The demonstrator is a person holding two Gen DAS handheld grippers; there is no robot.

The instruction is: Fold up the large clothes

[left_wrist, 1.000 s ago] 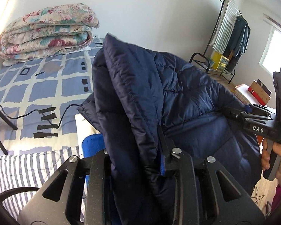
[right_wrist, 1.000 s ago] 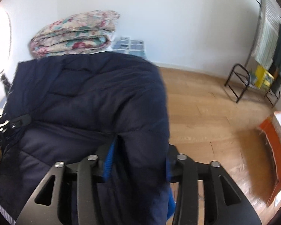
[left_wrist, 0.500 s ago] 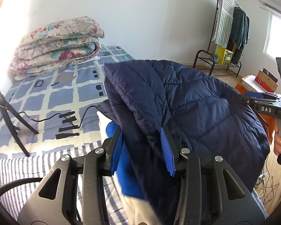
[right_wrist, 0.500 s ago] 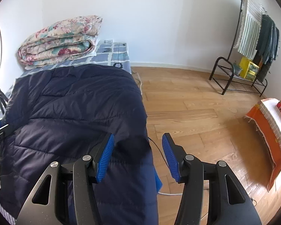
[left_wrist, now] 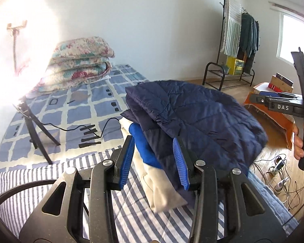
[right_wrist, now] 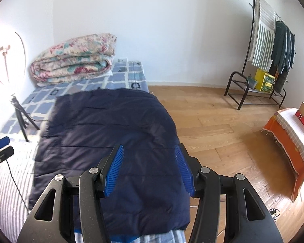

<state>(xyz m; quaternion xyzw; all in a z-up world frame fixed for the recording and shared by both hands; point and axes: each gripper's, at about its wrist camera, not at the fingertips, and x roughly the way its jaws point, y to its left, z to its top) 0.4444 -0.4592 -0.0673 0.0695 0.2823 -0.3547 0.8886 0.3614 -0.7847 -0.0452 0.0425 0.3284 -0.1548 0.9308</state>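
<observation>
A folded navy quilted jacket (left_wrist: pixel 200 117) lies on top of a stack of folded clothes, a blue one (left_wrist: pixel 143 143) and a cream one (left_wrist: pixel 162 188), on the bed. My left gripper (left_wrist: pixel 154 154) is open and empty, just in front of the stack. In the right wrist view the jacket (right_wrist: pixel 111 133) lies flat by the bed's edge. My right gripper (right_wrist: pixel 150 168) is open and empty, above its near end. The right gripper also shows at the right of the left wrist view (left_wrist: pixel 281 106).
The bed has a blue checked sheet (left_wrist: pixel 71 111) and a striped cover (left_wrist: pixel 131 212). A folded floral quilt (right_wrist: pixel 73 60) lies at its head. A small tripod (left_wrist: pixel 33 125) with a cable stands on the bed. A clothes rack (right_wrist: pixel 269 48) and an orange-covered bench (right_wrist: pixel 289 141) stand on the wooden floor.
Both grippers were shut on the jacket and held it up. They have let go, opened and drawn back. The jacket now rests on the stack.
</observation>
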